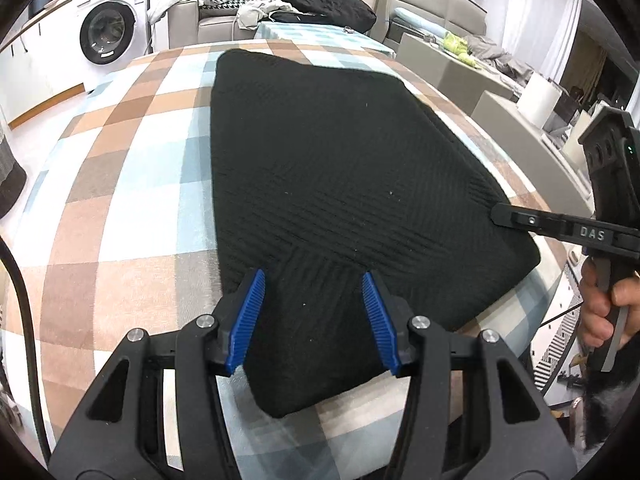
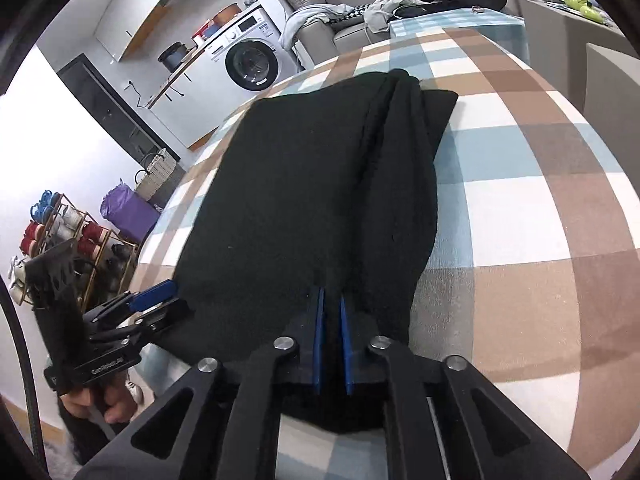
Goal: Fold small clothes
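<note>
Your left gripper (image 1: 314,284) has its blue ribbed pads (image 1: 252,312) spread apart over the near edge of the black knit garment (image 1: 344,184), and the cloth lies flat between and beneath them without either pad pressing on it. Your right gripper (image 2: 331,300) has its blue pads (image 2: 319,340) drawn almost together, with a narrow slit left between them; black fabric sits at the tips, though whether a fold is actually pinched there you cannot tell from these views. From the left wrist camera, that same right gripper reaches in from the right side with its black tip on the garment's right edge. The garment rests on the checked cloth (image 1: 132,152) of brown, pale blue and white squares that covers the table, folded into a rough rectangle; in the right wrist view a long raised ridge of fabric runs down its right part. Your right hand (image 1: 600,304) wraps the gripper's handle. Behind the table stand a washing machine (image 1: 108,24) and a grey sofa (image 1: 216,20) with a black heap (image 1: 324,0) on it.
</note>
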Motion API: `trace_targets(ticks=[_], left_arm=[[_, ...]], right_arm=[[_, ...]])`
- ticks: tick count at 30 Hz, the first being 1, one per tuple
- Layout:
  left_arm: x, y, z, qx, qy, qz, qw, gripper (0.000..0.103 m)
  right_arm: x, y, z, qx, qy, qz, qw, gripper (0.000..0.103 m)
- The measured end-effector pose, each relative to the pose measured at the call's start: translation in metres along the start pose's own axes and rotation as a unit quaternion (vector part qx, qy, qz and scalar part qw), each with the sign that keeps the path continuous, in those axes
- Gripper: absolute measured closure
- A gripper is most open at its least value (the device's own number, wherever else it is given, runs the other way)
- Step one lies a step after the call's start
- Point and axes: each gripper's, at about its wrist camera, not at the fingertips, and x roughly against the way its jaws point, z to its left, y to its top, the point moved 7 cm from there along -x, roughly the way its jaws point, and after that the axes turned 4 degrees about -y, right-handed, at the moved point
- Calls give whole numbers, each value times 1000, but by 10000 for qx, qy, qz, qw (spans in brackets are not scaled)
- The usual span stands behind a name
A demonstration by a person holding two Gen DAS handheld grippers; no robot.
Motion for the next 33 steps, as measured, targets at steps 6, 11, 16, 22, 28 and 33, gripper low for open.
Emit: trace_targets(ticks=[6,11,16,22,28,33], left_arm=[[7,7,32,545,180,-218,9981,55],[-11,12,44,704,242,-170,9971,55],[-25,21,42,681,195,-102,9974,80],[-35,36,47,615,260,-96,9977,86],[-49,70,69,680,417,-181,9967,86],[-65,102,87,746,586,-272,9951,86]], right_arm=[[24,13,-17,-193,-194,-404,9988,56],[2,13,-18,-170,-291,-213,9992,56],[-15,13,-12,80,-599,-166,9980,64],[-21,17,-5,228,-647,-198,9974,73],[-42,44,2,278,-699,-250,9969,74],[-65,76,3,256,-759,-327,9962,74]])
